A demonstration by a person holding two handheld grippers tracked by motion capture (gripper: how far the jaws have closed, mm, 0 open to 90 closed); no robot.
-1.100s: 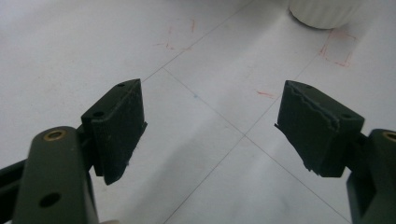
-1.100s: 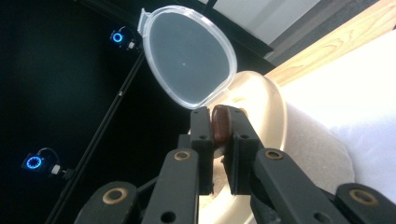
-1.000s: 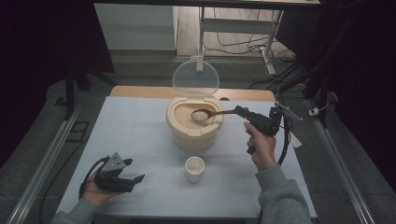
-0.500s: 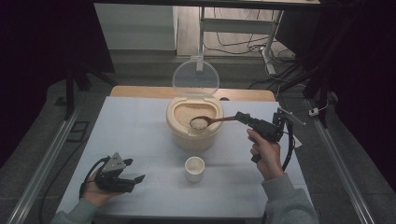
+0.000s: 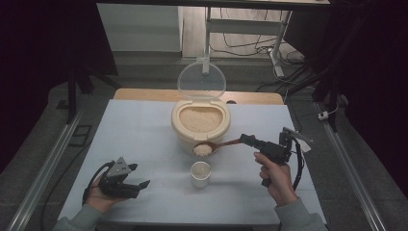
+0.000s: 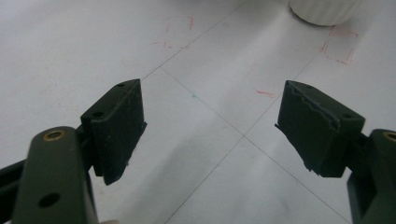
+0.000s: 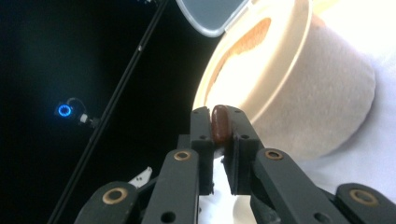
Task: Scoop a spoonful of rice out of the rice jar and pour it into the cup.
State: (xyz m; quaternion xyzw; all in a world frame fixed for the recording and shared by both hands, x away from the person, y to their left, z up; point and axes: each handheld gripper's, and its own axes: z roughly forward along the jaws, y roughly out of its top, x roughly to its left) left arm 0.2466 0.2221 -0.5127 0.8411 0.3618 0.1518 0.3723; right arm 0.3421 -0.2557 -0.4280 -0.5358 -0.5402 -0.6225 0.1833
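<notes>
Nearest you from the white cup [image 5: 200, 173], your left gripper [image 5: 126, 181] rests low on the table [image 5: 144, 130] well to the cup's left, jaws spread with nothing between them, unmoved since a second ago; your right gripper [image 5: 246, 140], to the cup's right, pinches the wooden spoon [image 5: 217, 146] by its handle; the rice-laden bowl, earlier over the rice container [image 5: 200, 122], now hangs just beyond the cup, at the container's near wall; farther off, its clear lid [image 5: 201, 80] stands open.
</notes>
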